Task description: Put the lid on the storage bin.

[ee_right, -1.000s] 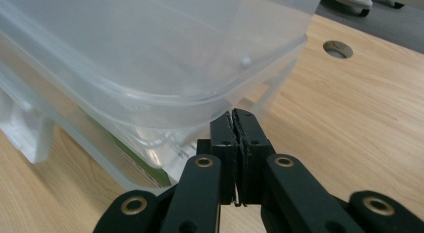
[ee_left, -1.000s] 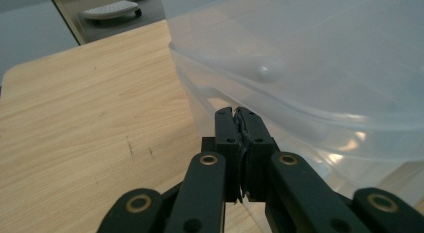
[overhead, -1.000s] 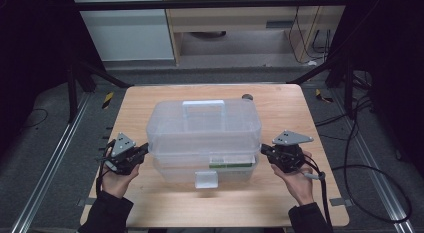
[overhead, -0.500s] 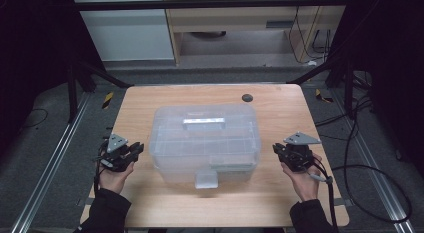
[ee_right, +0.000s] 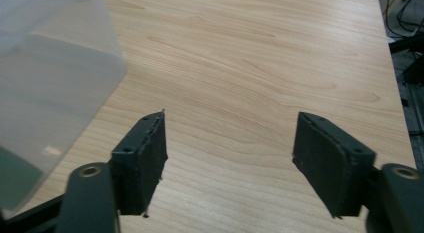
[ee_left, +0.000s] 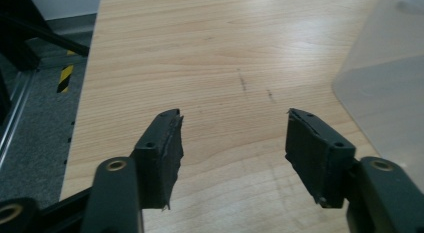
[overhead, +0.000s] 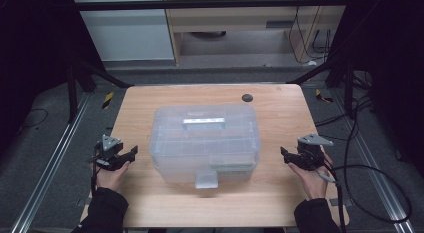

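Both tools have drawn back from the clear plastic box (overhead: pixel 205 143), now resting mid-frame on the worktop (overhead: pixel 150 100); left tool (overhead: pixel 131 154) and right tool (overhead: pixel 285 154), jaws just opened and empty, flank it low.

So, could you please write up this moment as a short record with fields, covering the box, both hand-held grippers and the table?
box: clear plastic storage box, lid on, resting on the table, latch tab facing the person
box handle: lying flat on the lid
left hand-held gripper: jaws have just been opening, nothing between them, apart from the box's left side
right hand-held gripper: jaws have just been opening, nothing between them, apart from the box's right side
table: light wooden top, small dark round spot near the far edge
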The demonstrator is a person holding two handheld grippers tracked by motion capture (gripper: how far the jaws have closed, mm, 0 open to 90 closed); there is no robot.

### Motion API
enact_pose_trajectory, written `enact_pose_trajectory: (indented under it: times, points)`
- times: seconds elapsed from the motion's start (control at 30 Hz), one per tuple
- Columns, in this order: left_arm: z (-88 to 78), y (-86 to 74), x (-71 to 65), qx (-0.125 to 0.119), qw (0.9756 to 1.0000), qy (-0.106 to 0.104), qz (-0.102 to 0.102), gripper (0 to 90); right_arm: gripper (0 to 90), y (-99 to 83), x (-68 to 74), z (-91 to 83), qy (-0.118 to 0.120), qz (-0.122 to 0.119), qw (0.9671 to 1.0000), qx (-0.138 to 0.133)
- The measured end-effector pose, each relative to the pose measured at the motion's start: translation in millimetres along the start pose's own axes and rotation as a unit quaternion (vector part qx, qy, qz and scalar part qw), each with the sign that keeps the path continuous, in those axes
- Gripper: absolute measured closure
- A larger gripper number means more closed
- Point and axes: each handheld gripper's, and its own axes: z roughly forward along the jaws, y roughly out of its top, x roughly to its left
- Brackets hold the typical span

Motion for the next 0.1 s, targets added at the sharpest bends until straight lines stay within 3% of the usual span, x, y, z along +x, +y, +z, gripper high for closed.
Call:
enact_pose_trajectory:
  times: [0.1]
  points:
    - [1.6,-2.6,5.1,0.002,0.9999,0.004,-0.012,35.2,25.2,-4.4,-5.5,3.1,-0.005,0.007,1.0,0.002]
